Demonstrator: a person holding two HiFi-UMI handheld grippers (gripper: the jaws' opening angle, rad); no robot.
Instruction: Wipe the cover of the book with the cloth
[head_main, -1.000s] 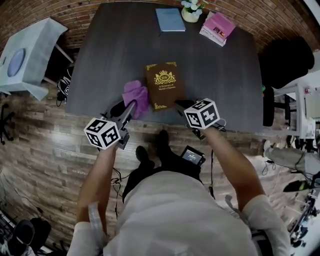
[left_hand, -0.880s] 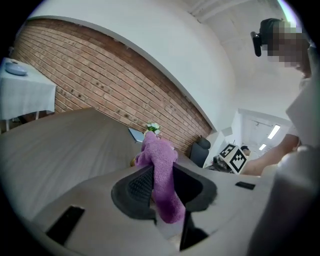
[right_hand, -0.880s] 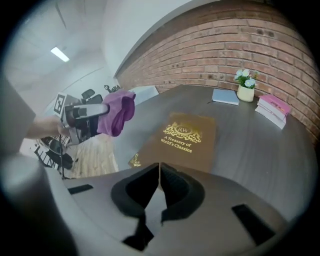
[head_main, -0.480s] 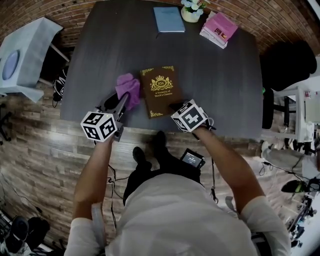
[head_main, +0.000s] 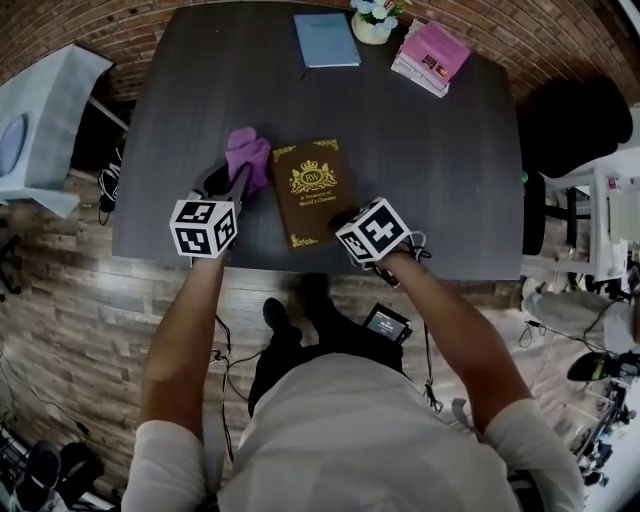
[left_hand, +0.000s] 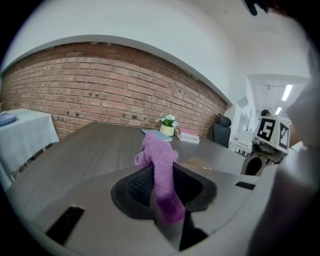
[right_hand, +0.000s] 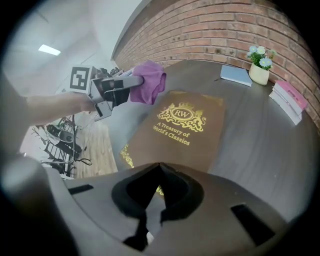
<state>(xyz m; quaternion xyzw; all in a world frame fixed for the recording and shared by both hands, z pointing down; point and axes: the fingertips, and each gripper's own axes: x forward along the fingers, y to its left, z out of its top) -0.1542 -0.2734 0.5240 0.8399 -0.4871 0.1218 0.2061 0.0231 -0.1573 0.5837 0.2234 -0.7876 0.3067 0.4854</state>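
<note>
**Cloth waited just off the book's far left corner**

The dark table (head_main: 430, 150) carried the brown book (head_main: 312, 190) near the person's edge, cover up. Its long axis ran away from the person, with the far end leaning a little to the left in the head view. The gilt title faced the person.

The purple cloth (head_main: 246, 155) sat just beside the book's far left corner, off the cover. The left gripper (head_main: 240, 180) had it pinched between its jaws, with a bunched end sticking out beyond the tips. From that gripper the book lay to the right, so the coming stroke looked like a short sideways carry onto the cover. A pass along the long axis, back toward the person, seemed likely after that. The left hand was plainly the one nearer to that work.

The right gripper (head_main: 345, 215) had its jaws pressed together with nothing between them. Its tip stood over the book's near right corner, probably to steady it. Whether it actually bore down on the cover could not be told.
</note>
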